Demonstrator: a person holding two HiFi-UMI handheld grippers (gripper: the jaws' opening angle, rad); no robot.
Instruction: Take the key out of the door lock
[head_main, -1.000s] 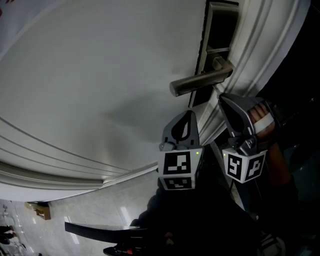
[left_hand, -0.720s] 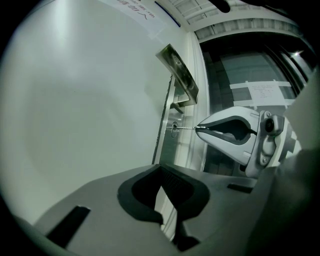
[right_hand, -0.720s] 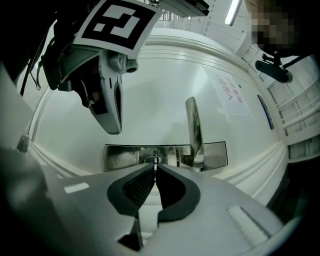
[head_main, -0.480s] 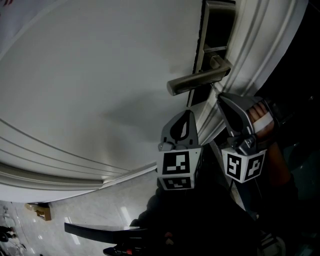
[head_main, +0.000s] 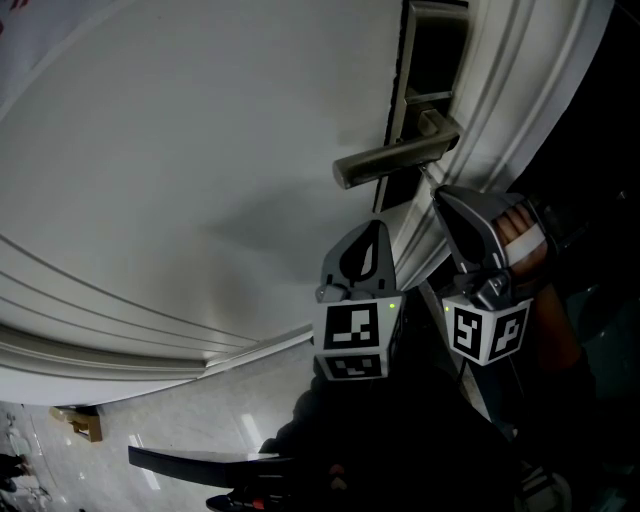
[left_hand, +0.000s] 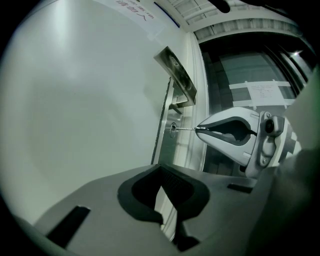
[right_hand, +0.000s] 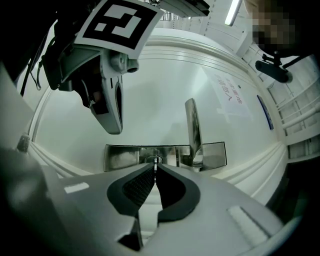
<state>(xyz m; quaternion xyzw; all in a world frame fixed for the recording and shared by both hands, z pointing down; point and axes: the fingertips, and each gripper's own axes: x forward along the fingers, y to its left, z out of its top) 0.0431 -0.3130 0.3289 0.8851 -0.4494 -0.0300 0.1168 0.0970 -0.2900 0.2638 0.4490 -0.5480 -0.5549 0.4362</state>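
Observation:
A thin metal key (left_hand: 184, 129) sticks out of the keyhole (left_hand: 173, 130) in the steel lock plate (right_hand: 120, 157) of the white door (head_main: 200, 150). My right gripper (right_hand: 156, 169) is shut on the key's outer end, straight in front of the keyhole (right_hand: 154, 160); from the side, the right gripper (left_hand: 198, 129) shows its tips pinching the key. The lever handle (head_main: 395, 160) juts out just above it. My left gripper (head_main: 377, 226) hangs beside the right gripper (head_main: 441, 194), a little lower and off the door. The left gripper (left_hand: 161, 169) has its jaws closed on nothing.
The moulded white door frame (head_main: 520, 90) runs along the right of the lock. A dark glass panel (left_hand: 250, 65) with a paper notice lies beyond the door edge. Pale floor tiles (head_main: 200, 420) show below, and a person's hand (head_main: 522, 232) holds the right gripper.
In the head view the handle has slid slightly up and left relative to both grippers. Neither gripper has changed its grip.

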